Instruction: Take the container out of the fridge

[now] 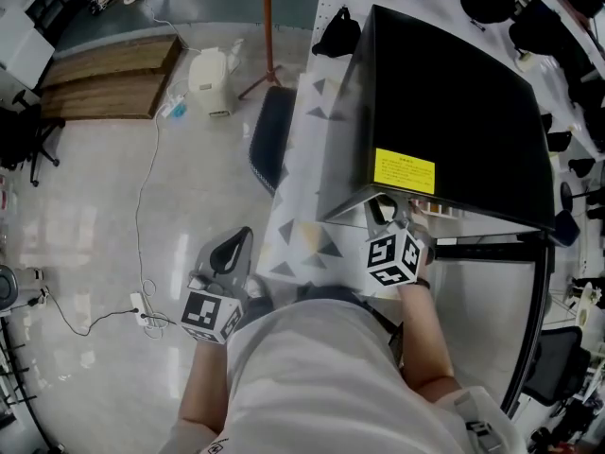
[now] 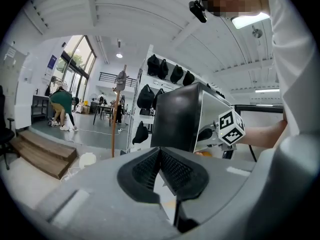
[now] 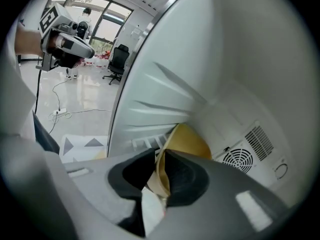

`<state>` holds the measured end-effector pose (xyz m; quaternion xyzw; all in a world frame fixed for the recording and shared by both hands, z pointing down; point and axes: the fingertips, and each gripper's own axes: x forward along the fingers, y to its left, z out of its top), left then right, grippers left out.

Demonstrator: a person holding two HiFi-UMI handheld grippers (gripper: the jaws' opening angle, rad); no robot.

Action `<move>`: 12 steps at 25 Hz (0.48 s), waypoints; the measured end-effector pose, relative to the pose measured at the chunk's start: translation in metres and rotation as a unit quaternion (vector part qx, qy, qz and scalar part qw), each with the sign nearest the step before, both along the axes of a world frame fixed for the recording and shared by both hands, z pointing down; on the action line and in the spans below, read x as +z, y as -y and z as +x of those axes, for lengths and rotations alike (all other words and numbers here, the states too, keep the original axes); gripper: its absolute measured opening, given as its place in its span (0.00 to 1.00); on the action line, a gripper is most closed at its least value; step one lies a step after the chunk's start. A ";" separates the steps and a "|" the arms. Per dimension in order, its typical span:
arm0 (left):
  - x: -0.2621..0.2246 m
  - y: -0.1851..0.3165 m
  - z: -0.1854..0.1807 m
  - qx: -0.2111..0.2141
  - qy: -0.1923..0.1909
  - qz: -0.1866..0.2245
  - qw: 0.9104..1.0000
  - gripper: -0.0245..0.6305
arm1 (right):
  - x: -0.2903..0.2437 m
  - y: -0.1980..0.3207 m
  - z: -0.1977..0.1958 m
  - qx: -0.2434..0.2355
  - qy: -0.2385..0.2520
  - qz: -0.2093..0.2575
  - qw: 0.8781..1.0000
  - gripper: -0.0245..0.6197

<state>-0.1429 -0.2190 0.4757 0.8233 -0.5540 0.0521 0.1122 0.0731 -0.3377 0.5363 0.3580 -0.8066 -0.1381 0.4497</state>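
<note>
Pinching the container's (image 3: pixel 189 138) thin rim inside the fridge (image 1: pixel 454 112), your right gripper (image 3: pixel 161 171) has it straight ahead; draw back out of the fridge. Closed and empty, your left gripper (image 2: pixel 160 170) waits outside the fridge.

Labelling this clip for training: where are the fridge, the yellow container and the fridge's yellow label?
fridge (image 1: pixel 454 102), head view, its black upper face.
yellow container (image 3: pixel 189 140), right gripper view, its upper wall.
yellow label (image 1: pixel 405 170), head view, the label's centre.

Evenly lit by daylight from windows (image 2: pixel 75 64) and a ceiling panel (image 2: pixel 248 20). Glare is noted on the floor (image 1: pixel 76 225). Gripper views are fisheye-bent with corners blacked out. The close container (image 3: pixel 187 139) is rendered soft.
</note>
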 end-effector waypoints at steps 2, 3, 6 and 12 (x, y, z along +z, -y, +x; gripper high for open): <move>-0.001 0.000 -0.001 0.001 0.001 0.002 1.000 0.05 | 0.000 0.000 0.001 0.005 0.002 -0.004 1.000 0.14; -0.001 0.000 -0.001 0.001 0.003 0.003 1.000 0.05 | 0.000 0.000 0.002 0.007 0.002 -0.004 1.000 0.14; -0.004 0.001 -0.002 0.005 0.003 0.004 1.000 0.05 | -0.001 -0.004 0.006 0.015 0.002 -0.007 1.000 0.13; -0.005 0.002 -0.001 0.017 0.000 0.005 1.000 0.05 | -0.004 -0.010 0.015 0.036 0.003 -0.009 0.999 0.09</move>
